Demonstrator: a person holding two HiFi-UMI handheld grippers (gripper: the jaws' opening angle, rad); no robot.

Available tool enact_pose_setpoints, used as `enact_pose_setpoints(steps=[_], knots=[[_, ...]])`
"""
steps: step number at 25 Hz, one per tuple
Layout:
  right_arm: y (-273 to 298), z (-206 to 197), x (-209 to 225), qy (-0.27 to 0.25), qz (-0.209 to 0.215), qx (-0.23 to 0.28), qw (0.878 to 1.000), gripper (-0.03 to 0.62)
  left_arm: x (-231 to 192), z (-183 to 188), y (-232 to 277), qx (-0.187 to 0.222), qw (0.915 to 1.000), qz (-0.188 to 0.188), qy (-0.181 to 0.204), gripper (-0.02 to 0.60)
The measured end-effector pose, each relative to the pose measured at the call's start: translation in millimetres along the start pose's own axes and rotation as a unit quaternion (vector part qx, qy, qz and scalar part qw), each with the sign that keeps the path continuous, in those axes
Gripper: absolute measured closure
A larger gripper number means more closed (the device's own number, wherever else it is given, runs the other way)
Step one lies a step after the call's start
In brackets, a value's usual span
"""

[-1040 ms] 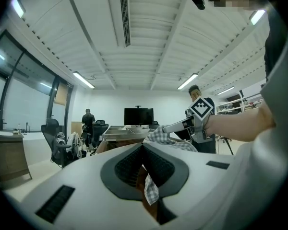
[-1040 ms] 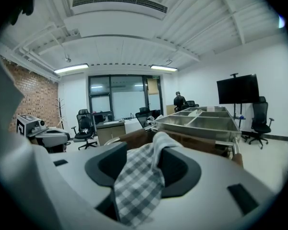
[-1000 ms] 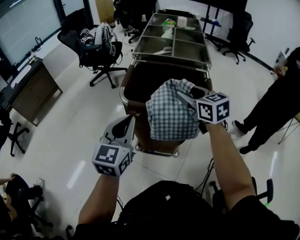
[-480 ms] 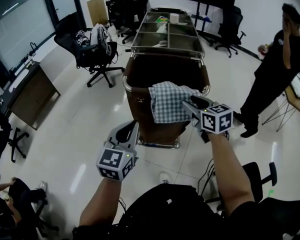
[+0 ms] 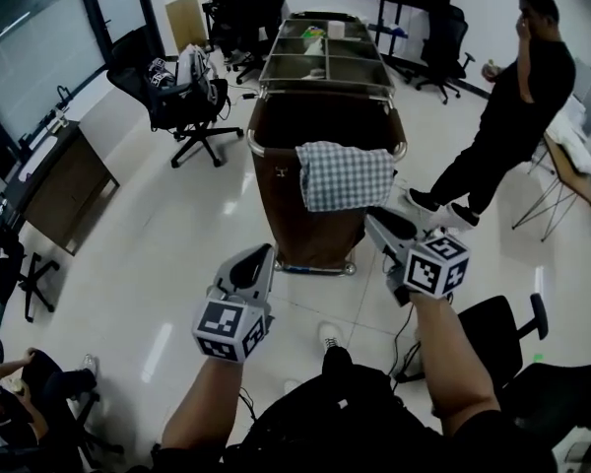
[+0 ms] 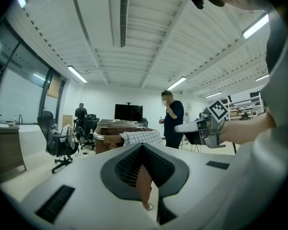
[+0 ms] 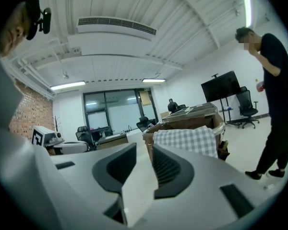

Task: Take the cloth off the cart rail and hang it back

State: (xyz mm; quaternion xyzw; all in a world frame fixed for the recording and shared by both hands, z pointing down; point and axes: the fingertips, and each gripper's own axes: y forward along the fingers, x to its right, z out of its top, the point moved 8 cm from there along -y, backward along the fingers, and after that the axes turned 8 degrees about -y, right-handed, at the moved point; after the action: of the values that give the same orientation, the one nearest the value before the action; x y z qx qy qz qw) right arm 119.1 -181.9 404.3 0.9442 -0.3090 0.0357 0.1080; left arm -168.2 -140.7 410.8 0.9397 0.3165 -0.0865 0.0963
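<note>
A blue-and-white checked cloth (image 5: 347, 173) hangs draped over the near metal rail of the brown cart (image 5: 276, 154). My right gripper (image 5: 374, 222) is pulled back from the cart, just below and to the right of the cloth and apart from it. Its jaws are closing with nothing between them, and a gap still shows in the right gripper view (image 7: 144, 150), where the cloth (image 7: 187, 140) lies ahead. My left gripper (image 5: 262, 254) hovers lower left of the cart, shut and empty; in the left gripper view (image 6: 143, 150) the cloth (image 6: 141, 137) is farther off.
A person in black (image 5: 517, 97) stands to the right of the cart. Office chairs (image 5: 192, 97) stand to its left, a desk (image 5: 64, 170) at far left, another chair (image 5: 502, 328) near my right elbow. Steel trays (image 5: 325, 62) top the cart.
A second ago the right gripper held the cloth up by the rail. Now the cloth hangs on the rail and the right gripper has let go and drawn back towards me.
</note>
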Motion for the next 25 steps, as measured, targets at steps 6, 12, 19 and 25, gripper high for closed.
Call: enact_pose_setpoints(steps=[6,12,19,25], knots=[[-39,-5,-28,0.054,0.009,0.038,0.998,0.589,21,-14,-13,-0.001,0.9997,-0.019,-0.014,0.581],[-66,-6,-54,0.008,0.017,0.048,0.999,0.586,41,-21,-13,-0.005,0.9994,-0.033,-0.007,0.581],[-87,-21,-27,0.034,0.015,0.041,0.998,0.588,60,-24,4,-0.006,0.9997,-0.019,-0.011,0.581],[-95,-31,9,0.014,0.015,0.01,1.0,0.588,81,-25,28,-0.005,0.9999,-0.005,-0.01,0.581]])
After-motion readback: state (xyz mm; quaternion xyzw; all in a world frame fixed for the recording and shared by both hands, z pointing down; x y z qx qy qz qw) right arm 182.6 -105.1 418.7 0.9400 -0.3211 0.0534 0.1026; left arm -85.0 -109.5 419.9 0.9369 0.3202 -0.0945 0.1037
